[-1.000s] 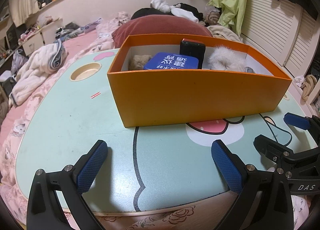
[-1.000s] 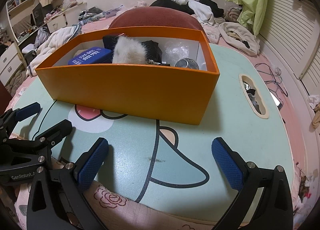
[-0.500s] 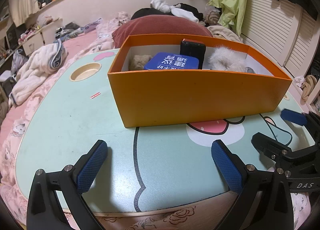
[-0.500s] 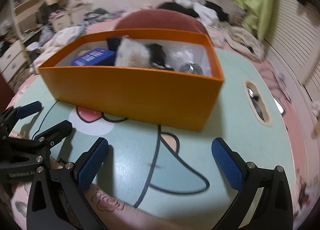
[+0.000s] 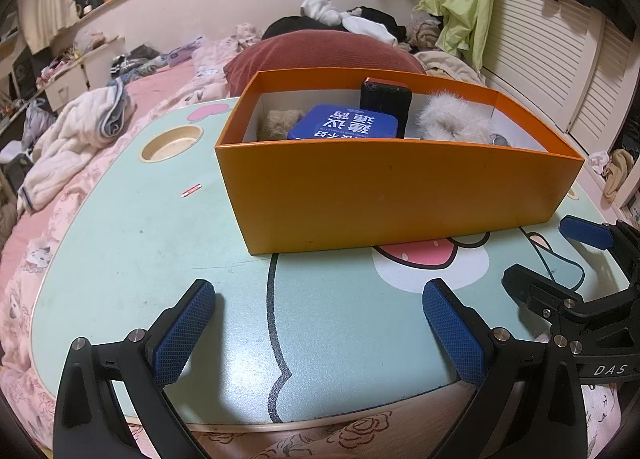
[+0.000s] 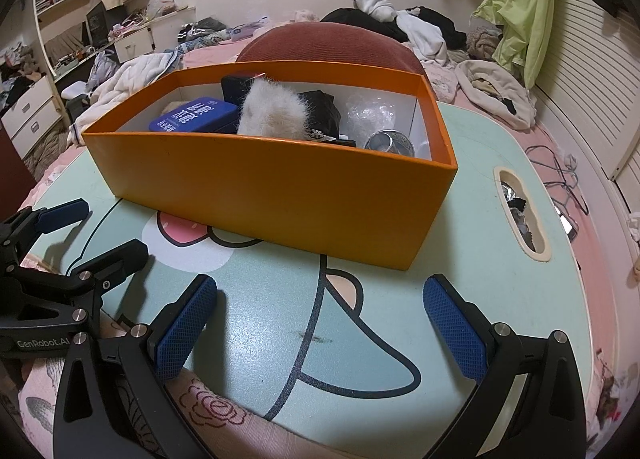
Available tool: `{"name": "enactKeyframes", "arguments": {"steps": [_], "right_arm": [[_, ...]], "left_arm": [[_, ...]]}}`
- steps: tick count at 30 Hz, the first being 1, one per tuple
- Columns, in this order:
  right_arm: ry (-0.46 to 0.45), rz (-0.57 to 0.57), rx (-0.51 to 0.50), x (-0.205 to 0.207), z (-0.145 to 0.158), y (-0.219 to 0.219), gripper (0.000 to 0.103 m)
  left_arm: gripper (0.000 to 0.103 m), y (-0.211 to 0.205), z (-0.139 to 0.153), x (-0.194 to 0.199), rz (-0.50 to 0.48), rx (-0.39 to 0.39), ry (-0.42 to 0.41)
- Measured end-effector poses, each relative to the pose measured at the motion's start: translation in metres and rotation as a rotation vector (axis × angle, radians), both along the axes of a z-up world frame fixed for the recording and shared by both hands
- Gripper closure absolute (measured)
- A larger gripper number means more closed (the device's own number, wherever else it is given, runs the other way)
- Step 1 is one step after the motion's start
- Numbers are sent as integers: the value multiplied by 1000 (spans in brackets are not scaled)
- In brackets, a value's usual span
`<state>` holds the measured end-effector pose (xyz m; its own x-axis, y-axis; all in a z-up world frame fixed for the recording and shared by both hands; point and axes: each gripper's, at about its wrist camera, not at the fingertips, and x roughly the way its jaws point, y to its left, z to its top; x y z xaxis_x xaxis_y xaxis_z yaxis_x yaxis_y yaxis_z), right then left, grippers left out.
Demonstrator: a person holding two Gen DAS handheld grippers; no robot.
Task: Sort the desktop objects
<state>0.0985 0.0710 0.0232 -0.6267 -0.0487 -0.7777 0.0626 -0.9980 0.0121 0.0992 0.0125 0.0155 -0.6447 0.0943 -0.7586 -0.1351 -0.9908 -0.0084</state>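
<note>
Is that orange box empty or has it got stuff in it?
Not empty. The box holds a blue tin, a furry thing and a black pouch, among others.

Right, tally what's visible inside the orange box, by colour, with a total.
Blue: 1, the tin
Black: 2, the upright case and the crumpled pouch
White or beige furry: 2
Clear plastic: 1
Silver: 1, the round tin
Total: 7
</note>
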Motion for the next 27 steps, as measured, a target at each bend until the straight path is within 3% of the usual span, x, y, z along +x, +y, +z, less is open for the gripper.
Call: {"name": "enactKeyframes", "arguments": {"steps": [27], "right_arm": [[0,1,0,-4,1,-3,1]], "left_arm": [[0,0,0,0,0,0,1]]}}
